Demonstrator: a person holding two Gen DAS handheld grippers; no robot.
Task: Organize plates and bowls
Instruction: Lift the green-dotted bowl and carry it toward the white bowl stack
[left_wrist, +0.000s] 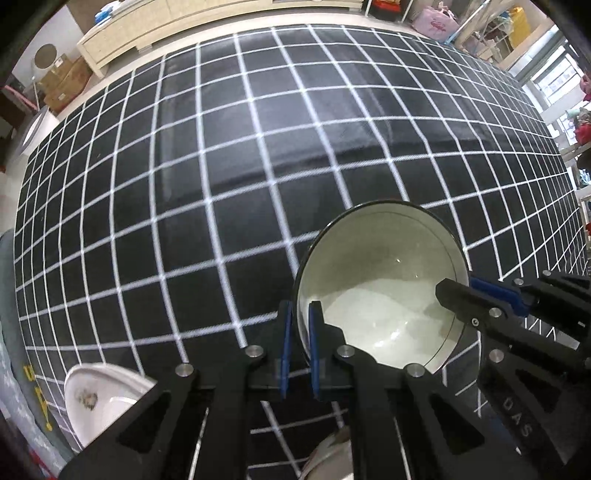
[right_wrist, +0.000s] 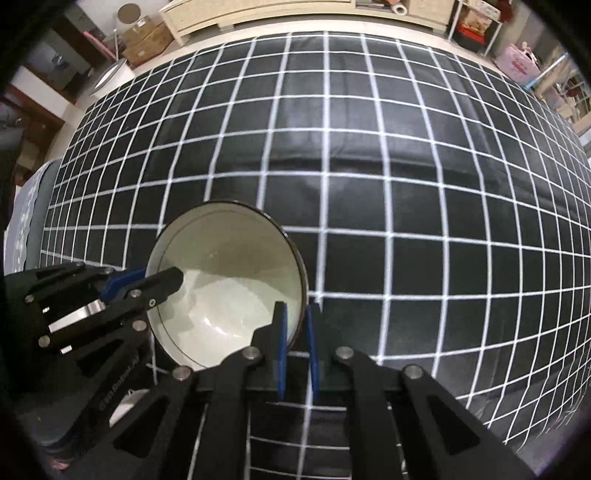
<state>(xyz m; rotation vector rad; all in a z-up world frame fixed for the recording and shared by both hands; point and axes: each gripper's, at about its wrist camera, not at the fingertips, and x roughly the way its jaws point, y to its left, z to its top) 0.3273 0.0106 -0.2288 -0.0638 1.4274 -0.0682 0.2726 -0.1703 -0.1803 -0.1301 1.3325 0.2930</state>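
Left tool (left_wrist: 300, 332) first: in the left wrist view its two blue-padded fingers (left_wrist: 284, 347) are clamped tight on the near-left rim of one round, white-glazed ceramic bowl with a thin dark edge (left_wrist: 380, 288). That bowl is held over a bench covered in a black cloth with a white grid (left_wrist: 221, 166). From the right side of this view the right tool (left_wrist: 458, 295) reaches in, one finger inside the bowl and one outside, gripping the opposite rim. Two more dishes show only here: one white plate with a small brown motif (left_wrist: 96, 402) at the lower-left corner of the bench, and the pale edge of another dish (left_wrist: 328, 461) at the bottom, mostly hidden behind the tool.

From the right wrist view, the right tool (right_wrist: 295, 332) pinches the bowl's (right_wrist: 229, 280) right-hand rim between its closed blue pads (right_wrist: 282, 343). On the far side, the left tool (right_wrist: 162, 280) grips the left rim. One bowl is counted here; the grid-cloth bench (right_wrist: 406, 166) stretches away bare on the right.
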